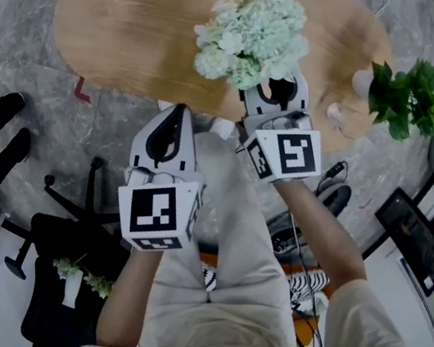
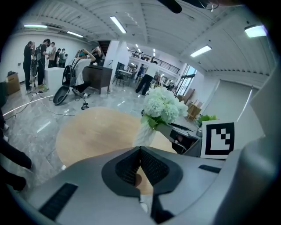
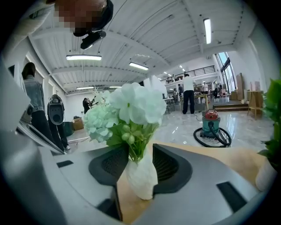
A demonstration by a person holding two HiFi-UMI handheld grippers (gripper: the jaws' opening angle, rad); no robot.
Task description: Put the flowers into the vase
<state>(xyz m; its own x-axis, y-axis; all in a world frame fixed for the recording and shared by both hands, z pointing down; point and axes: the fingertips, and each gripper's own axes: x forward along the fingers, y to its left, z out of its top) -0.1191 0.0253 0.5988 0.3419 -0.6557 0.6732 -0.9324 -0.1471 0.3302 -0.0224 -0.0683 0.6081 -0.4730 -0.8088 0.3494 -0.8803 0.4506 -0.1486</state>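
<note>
My right tongs point(image 3: 139, 147) gape around the white ribbed vase point(image 3: 141, 178) holding the pale green flower bunch point(image 3: 131, 107) (placing done, I judge); left tongs point(image 2: 140, 151) closed, empty. Next: back out.

A large open office hall: marble floor point(image 1: 12, 47), strip lights point(image 3: 83, 57), mezzanine point(image 3: 189, 72).

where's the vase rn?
In the right gripper view the white vase stands on the wooden table, between the right gripper's open fingers, flowers already in it; a green plant sits to its right.
</note>
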